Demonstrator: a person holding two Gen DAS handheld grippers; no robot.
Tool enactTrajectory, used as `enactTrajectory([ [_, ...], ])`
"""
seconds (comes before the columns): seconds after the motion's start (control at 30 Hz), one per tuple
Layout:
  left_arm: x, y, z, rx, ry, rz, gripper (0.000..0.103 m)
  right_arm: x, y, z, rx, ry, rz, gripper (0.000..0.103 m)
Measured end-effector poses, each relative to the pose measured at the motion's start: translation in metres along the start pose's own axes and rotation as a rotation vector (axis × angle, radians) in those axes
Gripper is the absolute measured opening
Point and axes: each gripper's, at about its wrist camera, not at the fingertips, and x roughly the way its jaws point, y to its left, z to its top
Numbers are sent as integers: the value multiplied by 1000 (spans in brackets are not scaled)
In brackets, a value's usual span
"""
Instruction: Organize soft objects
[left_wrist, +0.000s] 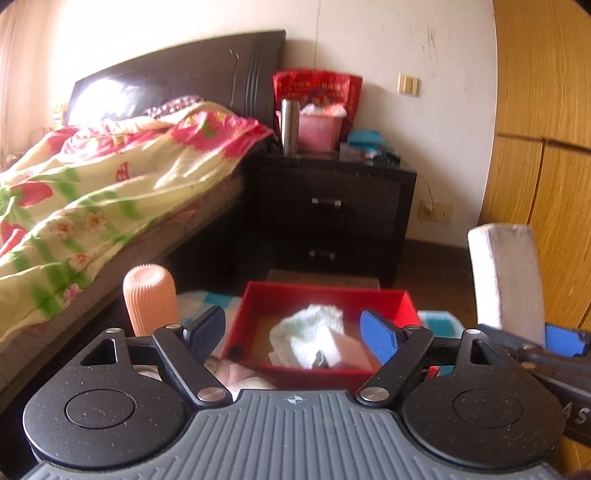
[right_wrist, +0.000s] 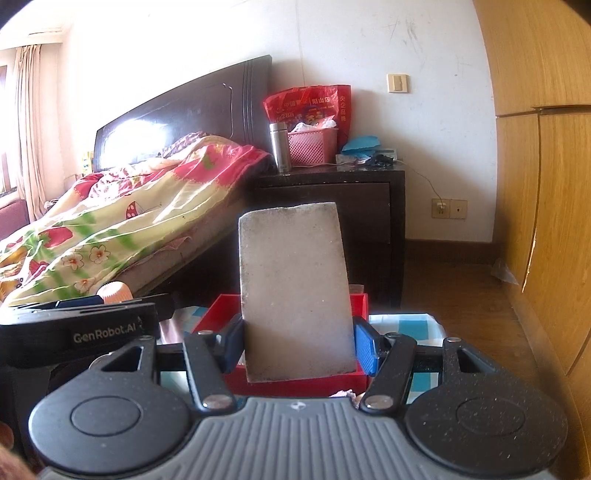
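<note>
Right gripper (right_wrist: 299, 347) is clamped on a grey sponge block (right_wrist: 295, 291), blue pads pressed to both of its sides, block standing upright and tilted a bit. Left gripper (left_wrist: 295, 336) has its jaws spread wide with nothing between them, hanging just over the near edge of a red box (left_wrist: 391, 301). Inside that box sits a crumpled white cloth (left_wrist: 314, 338), pale mint on one side. In the left wrist view the sponge shows up off to the right of the box. Left of the box stands a ribbed peach-coloured cylinder (left_wrist: 149, 301), upright. Everything rests on a blue-and-white checked cloth (right_wrist: 402, 323). Behind: bed with a flowery quilt (left_wrist: 110, 184) and a dark nightstand (left_wrist: 332, 206).
</note>
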Motion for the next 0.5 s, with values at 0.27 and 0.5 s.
enactTrajectory([
  [0.27, 16, 58, -46, -167, 340, -169, 84, 3, -11, -10, -1, 55, 23, 37],
  [0.5, 37, 104, -74, -275, 449, 45, 86, 8, -17, -27, -17, 138, 64, 37],
])
